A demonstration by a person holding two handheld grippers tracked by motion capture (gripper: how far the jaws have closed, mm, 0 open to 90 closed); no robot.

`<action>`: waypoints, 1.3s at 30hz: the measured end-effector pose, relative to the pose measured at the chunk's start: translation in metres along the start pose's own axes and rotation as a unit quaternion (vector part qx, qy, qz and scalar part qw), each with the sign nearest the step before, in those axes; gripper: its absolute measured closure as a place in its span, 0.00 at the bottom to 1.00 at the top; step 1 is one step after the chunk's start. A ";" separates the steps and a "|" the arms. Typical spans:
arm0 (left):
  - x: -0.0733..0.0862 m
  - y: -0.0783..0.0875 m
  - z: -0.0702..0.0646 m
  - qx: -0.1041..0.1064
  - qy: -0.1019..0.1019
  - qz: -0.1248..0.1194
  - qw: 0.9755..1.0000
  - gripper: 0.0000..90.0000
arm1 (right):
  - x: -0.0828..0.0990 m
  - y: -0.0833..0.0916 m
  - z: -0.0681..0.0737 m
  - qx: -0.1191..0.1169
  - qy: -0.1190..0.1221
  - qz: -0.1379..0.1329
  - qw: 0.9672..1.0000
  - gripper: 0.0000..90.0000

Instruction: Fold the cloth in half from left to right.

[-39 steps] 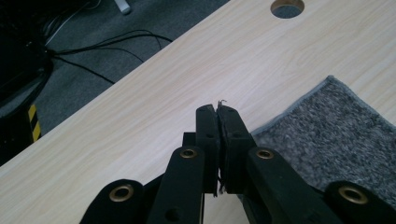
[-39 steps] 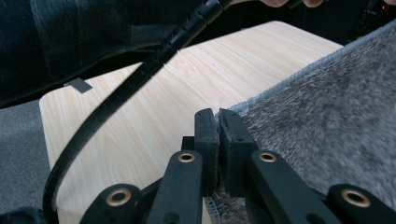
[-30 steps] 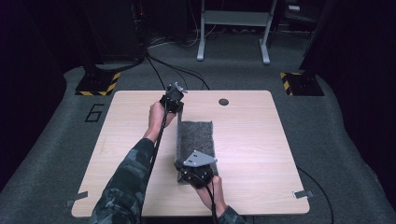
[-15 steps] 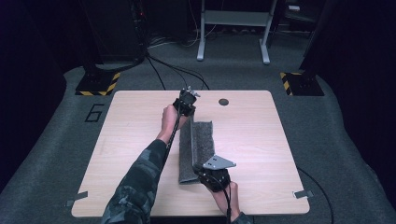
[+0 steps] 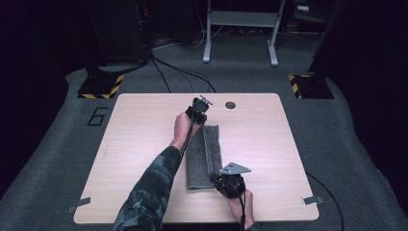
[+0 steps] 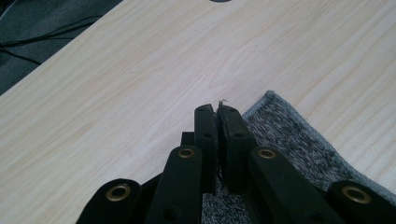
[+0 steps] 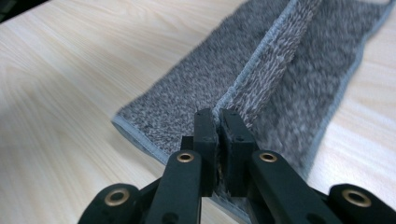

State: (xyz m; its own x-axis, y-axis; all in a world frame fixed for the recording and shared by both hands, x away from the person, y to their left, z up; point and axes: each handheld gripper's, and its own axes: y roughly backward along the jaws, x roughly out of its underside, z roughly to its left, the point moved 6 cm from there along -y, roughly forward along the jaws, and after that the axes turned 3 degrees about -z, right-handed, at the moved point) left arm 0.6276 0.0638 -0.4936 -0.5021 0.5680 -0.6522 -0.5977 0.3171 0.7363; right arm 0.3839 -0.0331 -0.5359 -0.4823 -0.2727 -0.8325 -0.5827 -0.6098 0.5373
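While the grey towel (image 5: 202, 156) is lying lengthwise near the middle of the table (image 5: 144, 144), its right half is being held up off the wood along one long edge, so that a raised flap is standing beside the flat left half. The far corner of that edge is being pinched by the left gripper (image 5: 202, 114), which is placed toward the far edge of the table, just short of the dark round hole (image 5: 230, 104) in the top. In the left gripper view the jaws are being pressed almost fully together on a thin bit of cloth, with a few threads showing at the tips (image 6: 218, 109) and the towel's stitched border (image 6: 299, 123) trailing off to the right. The near corner of the same edge is being gripped by the right gripper (image 5: 222, 179), close to the near edge of the table. In the right gripper view its jaws are likewise being squeezed nearly shut on the hem (image 7: 217, 114), and the towel (image 7: 187, 98) is seen stretching away from them toward the far end.
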 end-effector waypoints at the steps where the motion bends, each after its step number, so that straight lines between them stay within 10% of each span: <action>1: 0.001 -0.003 -0.002 0.000 0.000 0.001 1.000 0.96 | 0.001 -0.001 -0.001 0.000 -0.001 0.002 1.000 0.96; 12: 0.003 -0.022 -0.012 0.003 0.006 0.009 1.000 0.91 | 0.016 0.000 -0.012 0.010 -0.014 0.014 1.000 0.94; 17: 0.004 -0.025 -0.009 0.000 0.043 0.006 0.999 0.51 | 0.025 0.002 -0.015 0.019 -0.018 0.024 0.999 0.85; 24: 0.003 -0.013 0.001 0.005 0.061 -0.013 0.998 0.27 | 0.032 0.012 -0.024 0.051 -0.026 0.028 0.998 0.74; 39: 0.030 0.000 0.001 0.013 0.054 -0.011 0.998 0.21 | 0.030 0.026 -0.042 0.076 -0.037 0.015 0.996 0.36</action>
State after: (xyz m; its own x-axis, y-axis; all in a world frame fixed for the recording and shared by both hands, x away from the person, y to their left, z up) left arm 0.6137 0.0818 -0.5128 -0.5543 0.4770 -0.6821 -0.5936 0.3478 0.7257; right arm 0.3818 -0.0882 -0.5528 -0.5451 -0.2302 -0.8061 -0.6560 -0.4816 0.5811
